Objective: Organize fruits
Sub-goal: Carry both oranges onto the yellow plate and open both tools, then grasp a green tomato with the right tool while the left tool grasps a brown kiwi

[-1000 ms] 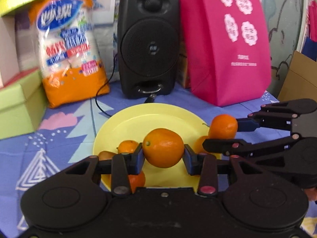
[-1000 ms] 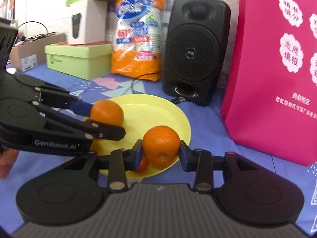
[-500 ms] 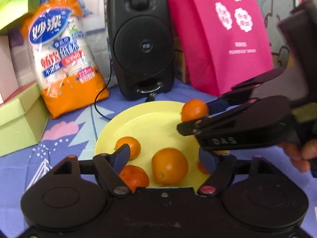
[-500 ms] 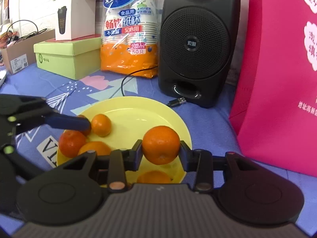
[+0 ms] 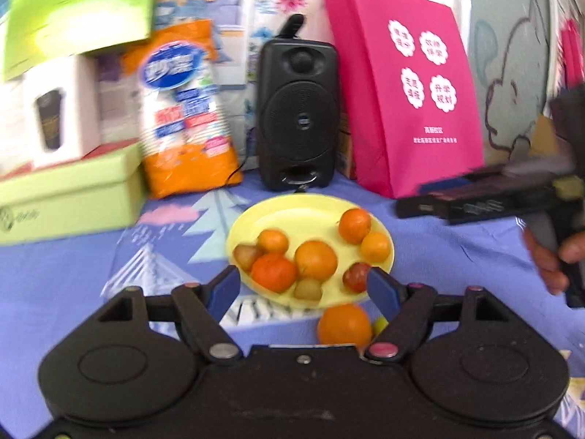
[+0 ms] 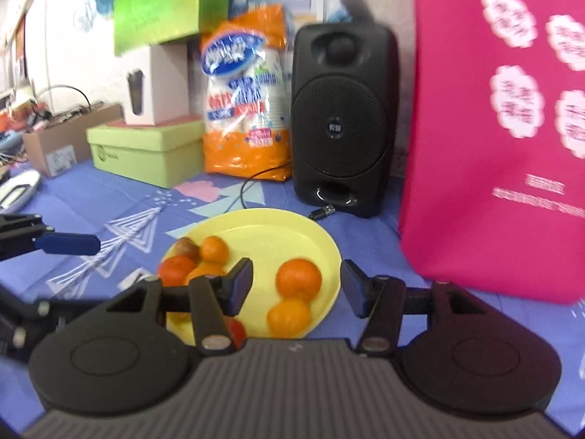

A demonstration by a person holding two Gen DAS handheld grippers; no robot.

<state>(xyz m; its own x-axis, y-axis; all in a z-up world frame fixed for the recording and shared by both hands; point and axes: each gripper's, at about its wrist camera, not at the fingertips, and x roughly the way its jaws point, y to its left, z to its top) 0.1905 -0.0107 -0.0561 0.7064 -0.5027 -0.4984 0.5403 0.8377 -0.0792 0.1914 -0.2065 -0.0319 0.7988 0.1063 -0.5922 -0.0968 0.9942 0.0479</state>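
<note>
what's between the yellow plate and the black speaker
In the right wrist view, only blue patterned tablecloth separates the yellow plate from the black speaker, plus the loose black cable plug lying on it.

Bright, even lighting in both my views; motion blur softens backgrounds, fisheye bends edges, corners vignette black.

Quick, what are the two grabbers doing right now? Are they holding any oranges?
Left gripper: open, holding nothing.
Right gripper: open, holding nothing.
</note>
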